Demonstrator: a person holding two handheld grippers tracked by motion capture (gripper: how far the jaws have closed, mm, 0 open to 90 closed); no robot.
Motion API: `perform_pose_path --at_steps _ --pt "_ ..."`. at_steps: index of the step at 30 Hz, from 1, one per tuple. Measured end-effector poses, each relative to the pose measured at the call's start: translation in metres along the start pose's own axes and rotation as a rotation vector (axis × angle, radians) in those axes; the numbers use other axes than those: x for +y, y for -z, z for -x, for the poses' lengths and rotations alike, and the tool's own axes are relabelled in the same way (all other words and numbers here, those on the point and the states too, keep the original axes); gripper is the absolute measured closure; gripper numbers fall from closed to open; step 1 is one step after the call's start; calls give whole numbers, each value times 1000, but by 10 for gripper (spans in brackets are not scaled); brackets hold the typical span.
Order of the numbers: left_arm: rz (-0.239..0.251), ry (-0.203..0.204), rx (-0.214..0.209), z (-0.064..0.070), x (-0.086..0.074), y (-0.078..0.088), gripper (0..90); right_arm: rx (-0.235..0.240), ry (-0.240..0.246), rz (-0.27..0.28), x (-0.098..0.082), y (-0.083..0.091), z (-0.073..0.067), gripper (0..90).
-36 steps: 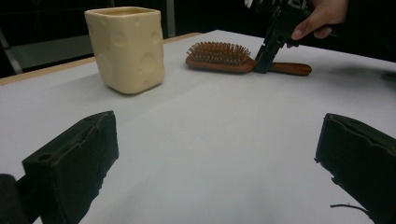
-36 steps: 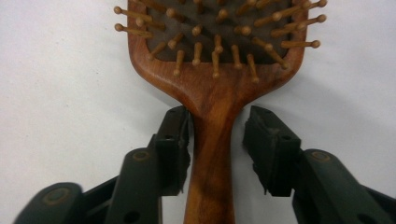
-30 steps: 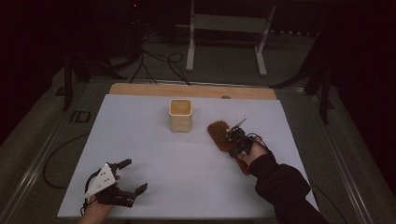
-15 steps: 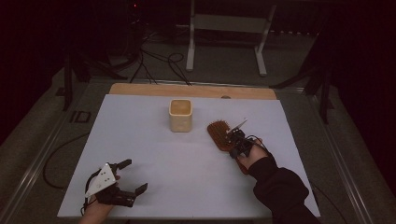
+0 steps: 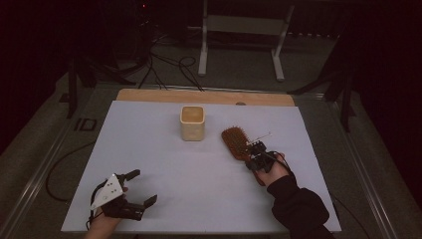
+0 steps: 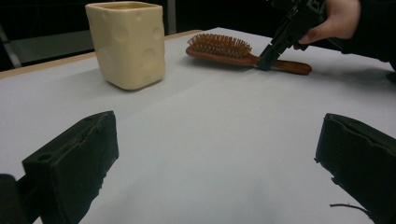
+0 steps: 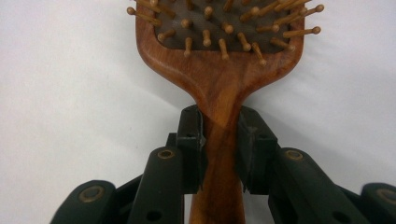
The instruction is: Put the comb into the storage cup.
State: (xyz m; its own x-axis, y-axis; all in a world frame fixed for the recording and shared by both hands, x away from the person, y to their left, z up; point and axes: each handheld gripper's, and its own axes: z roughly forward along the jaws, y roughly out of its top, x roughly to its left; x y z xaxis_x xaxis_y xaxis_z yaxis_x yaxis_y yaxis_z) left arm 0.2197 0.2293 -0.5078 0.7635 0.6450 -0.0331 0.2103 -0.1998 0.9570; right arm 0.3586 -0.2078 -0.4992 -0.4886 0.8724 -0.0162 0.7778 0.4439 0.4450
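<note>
The left tongs (image 5: 133,192) rest at the near left edge of the table (image 5: 164,164), jaws spread wide with nothing between them. Farther in on the right, the right tongs (image 7: 220,140) have just been closing and now clamp the neck of the brush (image 7: 219,56), which lies flat, bristles up. Beyond it, just left, stands a cream cup (image 5: 192,122).

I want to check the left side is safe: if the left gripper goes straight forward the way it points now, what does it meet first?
Probably nothing soon: bare table lies ahead of the open left gripper. Farther on, the line seems to pass between the cream cup and the hairbrush, though depth is uncertain.
</note>
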Motion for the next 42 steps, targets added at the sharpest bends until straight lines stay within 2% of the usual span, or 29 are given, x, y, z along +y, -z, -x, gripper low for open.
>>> perform_pose_path --at_steps 4,13,15,16,17,18,20,27,28,32,36,37,42 --pt "1 4 0 -1 0 0 0 4 -7 32 0 6 3 732" --pt "0 8 6 -1 0 0 0 32 -16 156 -2 26 6 732" --pt "0 11 7 -1 0 -1 1 53 -10 191 -4 30 7 732" --pt "0 11 7 -1 0 -1 0 53 -10 191 -4 30 7 732" --pt "-1 11 10 -1 0 -1 0 67 -4 233 -7 35 6 731" --pt "-1 12 8 -1 0 -1 0 85 -2 249 -8 38 5 731" --pt "0 15 10 -1 0 -1 0 104 14 271 -10 42 4 731" --pt "-1 21 10 -1 0 -1 0 106 26 316 -16 52 -2 732" --pt "-6 30 9 -2 1 -1 0 114 29 343 -21 56 -6 732" --pt "-11 39 16 -2 1 -2 0 122 48 364 -26 59 -11 732" --pt "-25 63 48 -3 5 -2 0 127 73 410 -33 63 -17 732" --pt "-30 79 71 -4 9 -2 1 131 75 422 -34 63 -17 732" --pt "-31 149 89 -8 22 -1 1 124 105 463 -37 66 -21 732"
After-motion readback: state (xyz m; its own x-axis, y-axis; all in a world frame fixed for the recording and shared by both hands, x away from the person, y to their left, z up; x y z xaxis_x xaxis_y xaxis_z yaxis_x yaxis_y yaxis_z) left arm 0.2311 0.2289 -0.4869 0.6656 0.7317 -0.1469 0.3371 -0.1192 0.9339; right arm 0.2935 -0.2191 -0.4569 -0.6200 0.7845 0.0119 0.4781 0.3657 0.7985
